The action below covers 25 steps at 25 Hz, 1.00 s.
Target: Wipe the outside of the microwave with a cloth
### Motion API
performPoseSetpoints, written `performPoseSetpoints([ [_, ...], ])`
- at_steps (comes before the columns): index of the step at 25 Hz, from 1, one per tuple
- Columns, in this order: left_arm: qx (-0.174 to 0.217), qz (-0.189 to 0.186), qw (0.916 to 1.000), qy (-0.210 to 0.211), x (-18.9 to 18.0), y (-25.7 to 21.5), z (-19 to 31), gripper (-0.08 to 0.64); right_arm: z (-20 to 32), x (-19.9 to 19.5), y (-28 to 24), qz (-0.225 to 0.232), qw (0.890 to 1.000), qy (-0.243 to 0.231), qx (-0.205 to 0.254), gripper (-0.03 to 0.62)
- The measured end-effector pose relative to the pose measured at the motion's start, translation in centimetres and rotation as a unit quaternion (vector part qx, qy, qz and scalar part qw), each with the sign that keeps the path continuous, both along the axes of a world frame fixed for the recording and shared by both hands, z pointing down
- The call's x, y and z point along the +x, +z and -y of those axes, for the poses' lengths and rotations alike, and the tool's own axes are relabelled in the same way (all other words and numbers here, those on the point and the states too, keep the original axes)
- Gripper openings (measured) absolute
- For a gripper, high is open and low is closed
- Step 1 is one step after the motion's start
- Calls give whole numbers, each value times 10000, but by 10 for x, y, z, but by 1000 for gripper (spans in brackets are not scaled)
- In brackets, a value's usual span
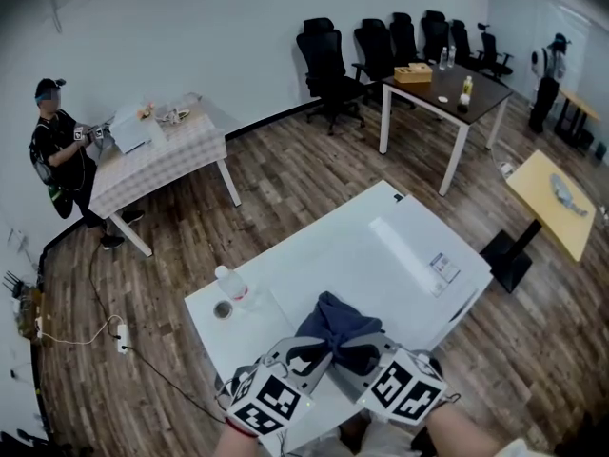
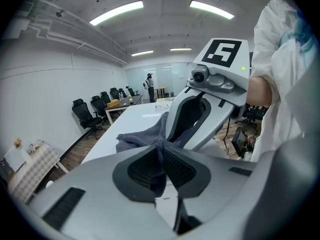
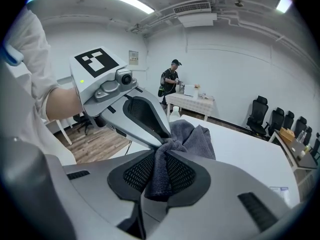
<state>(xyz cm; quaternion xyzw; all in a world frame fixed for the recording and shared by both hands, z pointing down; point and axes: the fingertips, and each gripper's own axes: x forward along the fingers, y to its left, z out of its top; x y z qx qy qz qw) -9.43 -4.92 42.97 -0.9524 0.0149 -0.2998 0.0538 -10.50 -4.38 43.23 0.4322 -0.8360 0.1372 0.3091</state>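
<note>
Grey-blue cloth [image 1: 338,324] is soft, light & floppy, so we pinch a bunched edge w/ the left gripper [image 2: 161,159] & right gripper [image 3: 161,166], jaws nearly closed on it, over the white table [image 1: 381,246].

Grey cloth [image 3: 172,156] between clamped jaws

The cloth [image 1: 338,320] is plain dark blue-grey. The left gripper [image 1: 321,354] and right gripper [image 1: 358,356] have light grey shells and black mesh-patterned pads, and their cubes carry black-and-white square markers. The near table [image 1: 381,246] is white. The floor [image 1: 285,188] is brown wood plank. The tablecloth [image 1: 171,155] is pale with a fine check. The office chairs [image 1: 324,60] are black.
</note>
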Motion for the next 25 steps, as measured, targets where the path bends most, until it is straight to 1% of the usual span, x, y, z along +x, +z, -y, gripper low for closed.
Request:
performPoseSetpoints([
  [4,-66,-128,9999,31,-3,-1,-13,42,-13,0,-4,204,9998,36,6,91],
  [7,-151,-327,9993,-69,-3,-8,-11,45,-23,1,-16,552,9983,45,163,99],
  [8,-187,-399,9989,-150,-4,-11,-9,46,-27,3,-22,638,9977,24,231,125],
  [10,-227,-547,9977,-334,-8,-16,-3,49,-32,10,-33,651,9970,22,427,173],
  [12,-282,-686,9960,-490,-12,-20,3,51,-25,18,-39,596,9961,118,633,179],
  [14,-386,-771,9948,-544,-16,-21,4,51,-14,16,-35,481,9966,42,662,182],
  [16,-427,-717,9955,-443,-18,-17,-1,51,-5,2,-26,245,9971,-325,639,194],
  [18,-347,-606,9971,-309,-20,-12,-4,50,2,-10,-18,-78,9959,-691,583,209],
  [20,-373,-638,9967,-340,-26,-13,-1,49,9,-14,-11,-339,9947,-836,497,210],
  [22,-609,-951,9919,-587,-32,-21,8,49,14,-15,-6,-431,9946,-836,444,209],
  [25,-912,-1618,9774,-1013,-34,-43,20,49,16,-14,-4,-346,9961,-713,399,175],
])
